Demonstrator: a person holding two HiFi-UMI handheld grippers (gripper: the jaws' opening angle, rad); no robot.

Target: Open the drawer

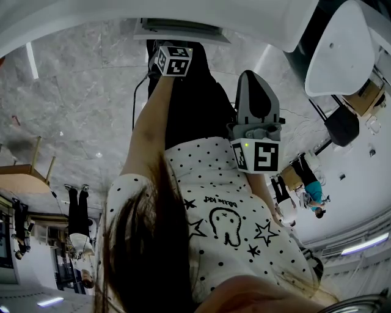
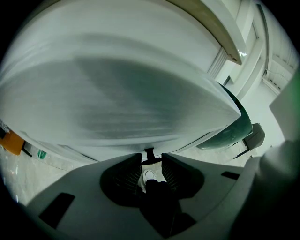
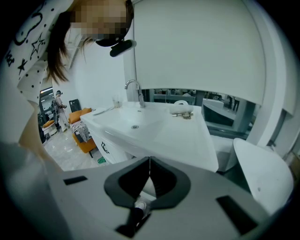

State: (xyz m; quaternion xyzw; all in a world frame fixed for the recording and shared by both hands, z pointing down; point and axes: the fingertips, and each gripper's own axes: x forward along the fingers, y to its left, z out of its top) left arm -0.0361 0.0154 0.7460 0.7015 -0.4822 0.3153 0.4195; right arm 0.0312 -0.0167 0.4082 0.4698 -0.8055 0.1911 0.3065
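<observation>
The left gripper view faces a white drawer front (image 2: 122,93) from close up. A small black handle (image 2: 149,152) juts from its lower edge. My left gripper (image 2: 151,158) has its jaws a little apart, shut on that handle, whose bar spans from one tip to the other. In the head view only that gripper's marker cube (image 1: 174,60) shows, right under the white counter edge (image 1: 183,12). My right gripper (image 1: 255,78) hangs lower, over the person's black trousers. Its jaws (image 3: 149,161) meet at the tips and hold nothing.
A white sink counter (image 3: 159,133) with a tap (image 3: 136,91) lies ahead of the right gripper. A white chair (image 1: 342,49) stands at the right. The floor (image 1: 73,104) is grey marble. A wooden table (image 1: 24,174) and distant people are at the left.
</observation>
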